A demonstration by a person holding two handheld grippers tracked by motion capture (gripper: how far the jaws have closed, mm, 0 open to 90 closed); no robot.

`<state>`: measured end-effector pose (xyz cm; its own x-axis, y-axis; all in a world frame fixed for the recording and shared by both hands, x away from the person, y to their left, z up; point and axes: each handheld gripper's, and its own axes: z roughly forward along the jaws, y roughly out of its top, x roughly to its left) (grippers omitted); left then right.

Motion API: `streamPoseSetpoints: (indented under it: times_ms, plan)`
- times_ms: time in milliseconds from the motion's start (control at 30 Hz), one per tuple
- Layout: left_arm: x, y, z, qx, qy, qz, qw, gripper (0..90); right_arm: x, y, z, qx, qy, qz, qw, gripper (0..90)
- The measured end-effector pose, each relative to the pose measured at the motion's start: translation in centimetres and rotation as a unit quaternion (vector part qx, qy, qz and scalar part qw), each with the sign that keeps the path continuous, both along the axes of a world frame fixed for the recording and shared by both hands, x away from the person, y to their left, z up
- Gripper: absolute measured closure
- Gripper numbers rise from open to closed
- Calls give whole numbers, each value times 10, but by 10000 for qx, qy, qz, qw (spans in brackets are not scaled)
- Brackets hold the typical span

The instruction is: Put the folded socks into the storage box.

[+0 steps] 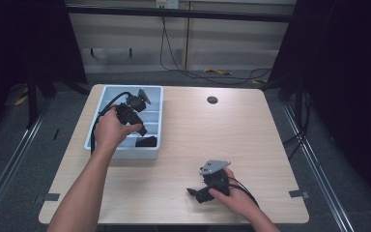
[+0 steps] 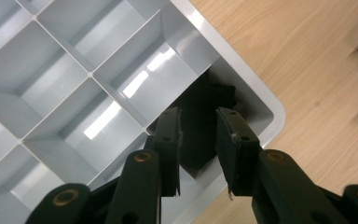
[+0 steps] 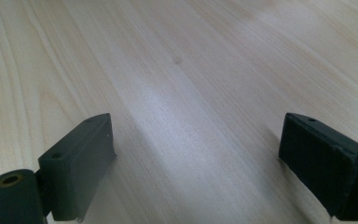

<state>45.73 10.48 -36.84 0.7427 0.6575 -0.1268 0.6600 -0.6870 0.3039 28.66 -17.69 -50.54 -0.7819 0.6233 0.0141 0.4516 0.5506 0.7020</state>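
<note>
A pale blue-grey compartment tray (image 1: 121, 153) stands on the left of the wooden table (image 1: 222, 140). My left gripper (image 1: 142, 129) hangs over its near right corner compartment, held by a hand. In the left gripper view the gripper (image 2: 196, 116) has its jaws a narrow gap apart, closed on a black piece (image 2: 209, 98) that reaches down into that corner of the tray (image 2: 261, 93). The same black piece (image 1: 147, 142) is seen inside the compartment from above. My right gripper (image 1: 195, 195) rests low near the table's front edge. Its jaws stand wide apart, and this gripper (image 3: 198, 123) has bare wood between them.
The tray's other compartments (image 2: 51, 70) look bare. A round cable hole (image 1: 212, 100) sits at the back middle of the table. Cables (image 1: 212, 72) lie on the floor behind it. Dark curtains flank both sides.
</note>
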Motion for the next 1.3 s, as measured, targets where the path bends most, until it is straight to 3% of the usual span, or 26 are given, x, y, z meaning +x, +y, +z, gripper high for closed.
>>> streamPoseSetpoints:
  times_ms: [267,400,500,700,1300]
  plan:
    - [-3,2,0,31,9,33,10000,649,0,0,0,12,3,-4,10000,97]
    - [-4,5,2,-50,-74,120,9999,545,0,0,0,13,7,-7,10000,97]
    - [-6,9,2,-85,1,180,9998,445,0,0,0,11,5,-4,10000,96]
    - [-11,14,1,-183,25,179,9997,372,0,0,0,12,6,-4,10000,97]
    - [-37,34,7,-471,-74,159,9987,252,0,0,0,15,3,-11,10000,96]
